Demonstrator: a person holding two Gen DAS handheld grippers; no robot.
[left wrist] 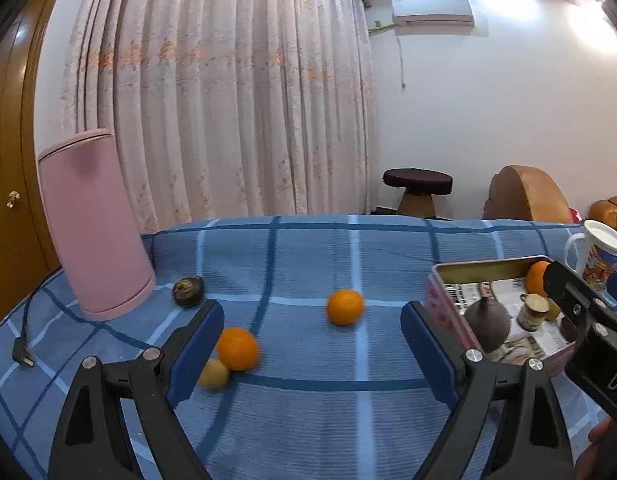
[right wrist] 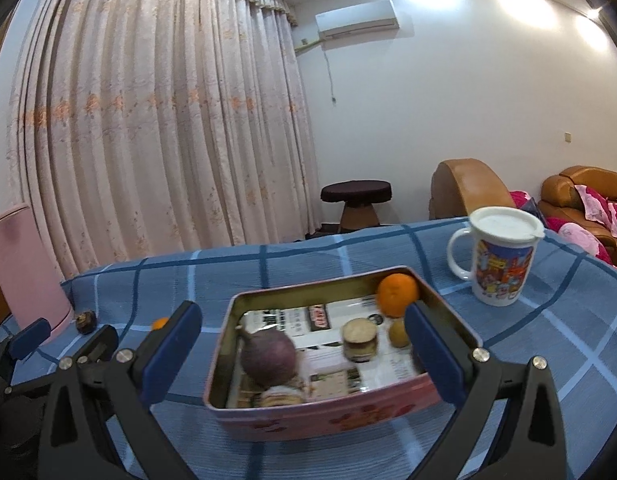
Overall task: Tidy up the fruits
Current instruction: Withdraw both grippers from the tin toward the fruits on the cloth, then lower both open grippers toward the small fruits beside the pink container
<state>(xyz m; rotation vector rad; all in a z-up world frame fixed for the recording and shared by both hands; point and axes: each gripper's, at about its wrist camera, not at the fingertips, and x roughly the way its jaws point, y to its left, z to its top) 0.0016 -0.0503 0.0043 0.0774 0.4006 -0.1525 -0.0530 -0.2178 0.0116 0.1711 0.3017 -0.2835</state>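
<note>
Oranges, two round ones (left wrist: pixel 345 307) (left wrist: pixel 237 349), sit loose on my blue checked tabletop (left wrist: pixel 308 420), both hand-held grippers (left wrist: pixel 312 354) (right wrist: pixel 302 350) gaping wide and empty, right one over the pink metal tin (right wrist: pixel 328 416).

The left gripper (left wrist: pixel 312 336) hangs wide open over bare cloth (left wrist: pixel 308 420), nothing between its fingers. Ahead lies open cloth around one orange (left wrist: pixel 345 307), clear on all sides. A second orange (left wrist: pixel 237 349) sits just beside the left finger, touching a small yellow fruit (left wrist: pixel 213 374). Farther left, a dark fruit (left wrist: pixel 188 291) lies near the pink canister (left wrist: pixel 94 224), which blocks that side; a cable (left wrist: pixel 22 344) trails by it. To the right the tin (left wrist: pixel 440 280) walls off the way. The right gripper (right wrist: pixel 302 338), also open, is above the tin, whose middle floor is free between a purple fruit (right wrist: pixel 268 354), a jar (right wrist: pixel 360 339) and an orange (right wrist: pixel 396 294). A mug (right wrist: pixel 498 256) stands beyond, apart from it.
</note>
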